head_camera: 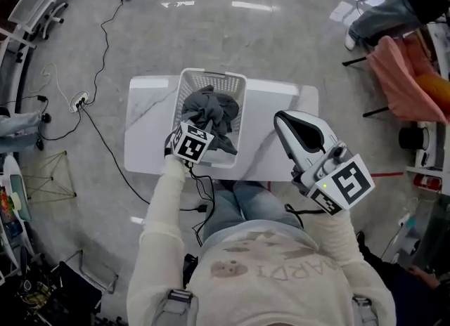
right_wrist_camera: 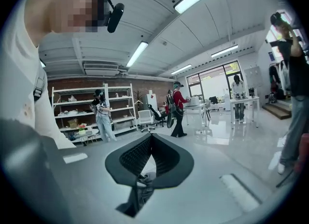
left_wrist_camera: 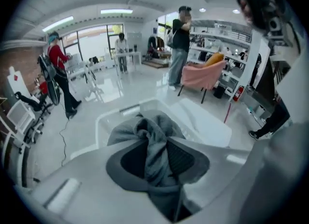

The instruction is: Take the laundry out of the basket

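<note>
Grey laundry [head_camera: 214, 110] is bunched between the jaws of the left gripper [head_camera: 197, 120], which are pinched tight on a thick fold of it. In the left gripper view the cloth [left_wrist_camera: 145, 131] fills the narrow gap between the dark pads [left_wrist_camera: 186, 160] and spills out past their tips. Directly under and beyond that gripper stands the white slatted basket [head_camera: 211, 74], and the rest of the grey pile lies inside it. The basket sits on a white counter [head_camera: 148, 128]. The right gripper [head_camera: 280, 118] hangs above the counter's bare end, well apart from the basket. Its jaws are pressed together at the tips [right_wrist_camera: 151, 138] with nothing between them.
</note>
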`<control>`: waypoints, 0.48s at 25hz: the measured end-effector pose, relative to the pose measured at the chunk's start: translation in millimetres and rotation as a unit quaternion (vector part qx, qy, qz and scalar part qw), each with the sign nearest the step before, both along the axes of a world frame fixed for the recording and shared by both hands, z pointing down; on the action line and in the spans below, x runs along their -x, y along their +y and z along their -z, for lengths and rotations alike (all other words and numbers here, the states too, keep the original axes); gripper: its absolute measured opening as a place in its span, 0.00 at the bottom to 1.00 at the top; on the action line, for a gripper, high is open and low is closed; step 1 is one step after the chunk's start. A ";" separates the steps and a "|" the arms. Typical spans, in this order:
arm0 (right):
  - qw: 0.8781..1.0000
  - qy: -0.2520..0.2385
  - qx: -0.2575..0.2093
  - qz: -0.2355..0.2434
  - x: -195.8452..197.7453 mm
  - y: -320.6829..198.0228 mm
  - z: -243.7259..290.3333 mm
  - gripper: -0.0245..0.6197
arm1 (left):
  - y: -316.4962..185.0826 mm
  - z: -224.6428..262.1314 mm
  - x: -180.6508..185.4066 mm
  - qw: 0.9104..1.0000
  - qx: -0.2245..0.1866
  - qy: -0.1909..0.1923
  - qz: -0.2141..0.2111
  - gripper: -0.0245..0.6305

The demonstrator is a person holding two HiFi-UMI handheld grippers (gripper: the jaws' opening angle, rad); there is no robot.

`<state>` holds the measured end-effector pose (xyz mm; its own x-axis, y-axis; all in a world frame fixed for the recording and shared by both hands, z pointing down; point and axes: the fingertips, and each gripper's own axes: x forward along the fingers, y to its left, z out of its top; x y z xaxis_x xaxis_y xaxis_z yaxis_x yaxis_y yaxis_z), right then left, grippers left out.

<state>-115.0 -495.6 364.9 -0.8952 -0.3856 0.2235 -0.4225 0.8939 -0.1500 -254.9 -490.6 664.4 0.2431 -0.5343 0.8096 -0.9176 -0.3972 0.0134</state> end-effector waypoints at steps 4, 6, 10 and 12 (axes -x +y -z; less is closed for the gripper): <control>0.999 0.041 0.018 -0.003 -23.0 -9.8 -26.1 0.08 | 11.8 -98.1 2.6 0.992 0.107 -0.060 0.000 0.12; 0.999 0.046 0.030 -0.002 -30.7 -18.8 -37.1 0.08 | 12.8 -112.8 3.0 0.990 0.108 -0.087 -0.018 0.04; 0.999 0.031 0.043 0.014 -24.9 -28.3 -43.7 0.08 | 11.0 -87.5 -5.6 0.998 0.055 -0.018 -0.022 0.26; 0.998 0.013 0.043 0.036 -15.3 -26.6 -39.0 0.08 | 7.2 -34.4 0.8 0.998 -0.043 0.038 0.027 0.26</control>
<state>-99.7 -522.2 404.0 -0.9129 -0.2997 0.2770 -0.3633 0.9060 -0.2171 -255.7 -483.4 698.8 0.2711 -0.6152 0.7403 -0.9356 -0.3492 0.0524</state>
